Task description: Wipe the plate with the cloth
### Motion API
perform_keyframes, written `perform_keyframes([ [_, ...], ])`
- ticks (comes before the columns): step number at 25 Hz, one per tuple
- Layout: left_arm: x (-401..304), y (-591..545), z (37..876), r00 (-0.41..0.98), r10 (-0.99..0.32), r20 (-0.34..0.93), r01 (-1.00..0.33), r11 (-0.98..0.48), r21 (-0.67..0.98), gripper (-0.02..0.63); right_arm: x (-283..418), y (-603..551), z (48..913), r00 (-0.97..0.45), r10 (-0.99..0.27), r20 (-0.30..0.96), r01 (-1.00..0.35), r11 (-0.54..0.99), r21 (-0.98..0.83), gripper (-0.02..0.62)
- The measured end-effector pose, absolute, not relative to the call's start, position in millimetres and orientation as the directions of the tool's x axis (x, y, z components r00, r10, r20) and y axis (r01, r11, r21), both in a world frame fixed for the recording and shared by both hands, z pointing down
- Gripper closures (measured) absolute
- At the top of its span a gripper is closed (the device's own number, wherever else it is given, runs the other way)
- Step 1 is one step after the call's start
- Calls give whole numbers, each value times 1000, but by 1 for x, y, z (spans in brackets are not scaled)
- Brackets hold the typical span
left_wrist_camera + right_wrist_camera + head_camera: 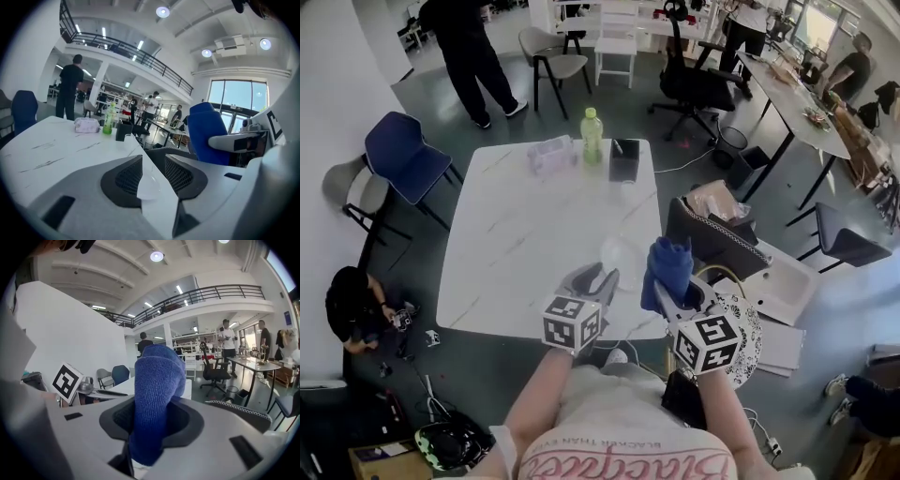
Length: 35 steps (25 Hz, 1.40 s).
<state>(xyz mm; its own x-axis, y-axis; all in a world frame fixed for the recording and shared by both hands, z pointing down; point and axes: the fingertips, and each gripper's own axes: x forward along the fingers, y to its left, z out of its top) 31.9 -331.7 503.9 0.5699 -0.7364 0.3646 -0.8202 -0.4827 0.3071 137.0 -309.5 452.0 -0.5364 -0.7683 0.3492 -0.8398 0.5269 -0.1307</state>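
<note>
The left gripper (598, 275) has its jaws wide apart and grasps nothing. In the left gripper view (152, 171) a clear, thin plate (149, 185) shows in the gap between the two pads, but neither pad seems to press on it. In the head view the plate (623, 258) is faint. It lies flat on the white desk (534, 234), close to the near edge and toward the right corner, just ahead of the left jaws.

The right gripper (672, 283) is clenched on the blue cloth (668, 265). In the right gripper view (157, 420) the cloth (157, 390) stands up as a folded roll out of the closed jaws. It is held above the near edge of the desk, beside the plate and not touching it.

I judge that wiping is not under way at this moment, because cloth and plate are apart. The next move probably calls for the left jaws to close on the plate's rim, which is thin and slippery. Then the cloth must come onto the plate's face.
</note>
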Motion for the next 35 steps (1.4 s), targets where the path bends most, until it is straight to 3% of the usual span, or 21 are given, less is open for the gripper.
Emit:
perform_keyframes([
  [18, 21, -368, 635, 547, -551, 630, -835, -300, 461, 485, 122, -341, 508, -543, -699, 465, -831, 527, -179, 469],
  [35, 26, -402, 673, 537, -440, 720, -835, -157, 527, 525, 122, -356, 524, -500, -705, 503, -861, 467, -201, 469],
])
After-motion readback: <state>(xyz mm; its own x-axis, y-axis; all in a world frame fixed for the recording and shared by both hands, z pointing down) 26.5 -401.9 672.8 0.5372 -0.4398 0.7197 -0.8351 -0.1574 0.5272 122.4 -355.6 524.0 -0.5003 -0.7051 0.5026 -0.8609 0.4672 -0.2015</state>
